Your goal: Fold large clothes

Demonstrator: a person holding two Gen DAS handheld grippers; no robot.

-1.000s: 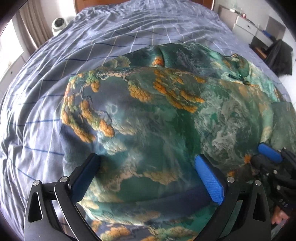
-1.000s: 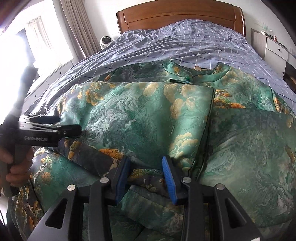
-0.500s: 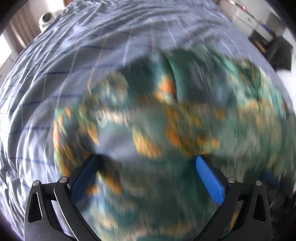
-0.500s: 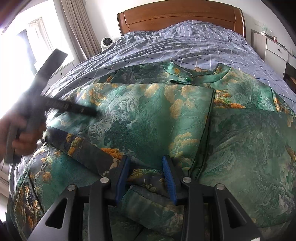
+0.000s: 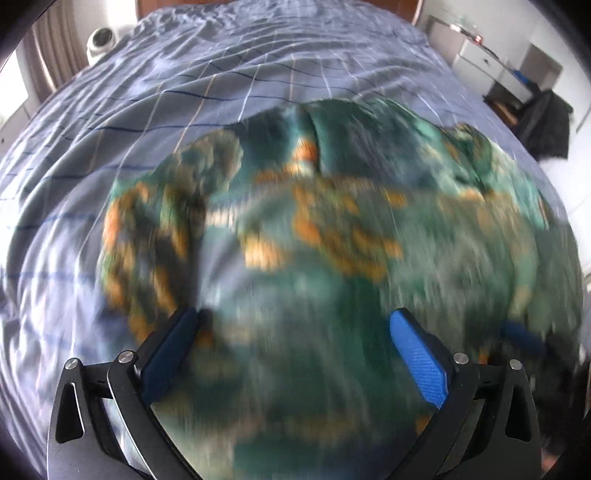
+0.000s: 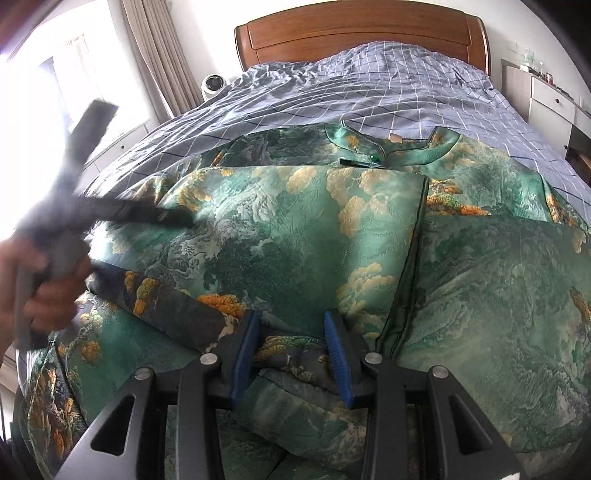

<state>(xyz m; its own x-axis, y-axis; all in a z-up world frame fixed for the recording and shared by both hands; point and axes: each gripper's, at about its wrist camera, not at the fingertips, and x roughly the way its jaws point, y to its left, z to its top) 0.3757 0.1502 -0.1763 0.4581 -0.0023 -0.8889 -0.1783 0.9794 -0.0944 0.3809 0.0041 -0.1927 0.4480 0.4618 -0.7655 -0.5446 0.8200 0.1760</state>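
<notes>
Here, right gripper jaws around the green garment's folded hem; left gripper jaws spread wide above it

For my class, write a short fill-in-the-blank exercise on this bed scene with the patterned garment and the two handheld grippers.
1. The green garment lies on a bed with a checked ____ cover.
2. The headboard behind the bed is made of ____.
3. The left gripper has its fingers spread wide ____ above the garment.
4. A fold of the garment sits between the fingers of the ____ gripper.

Missing words: blue; wood; open; right
</notes>
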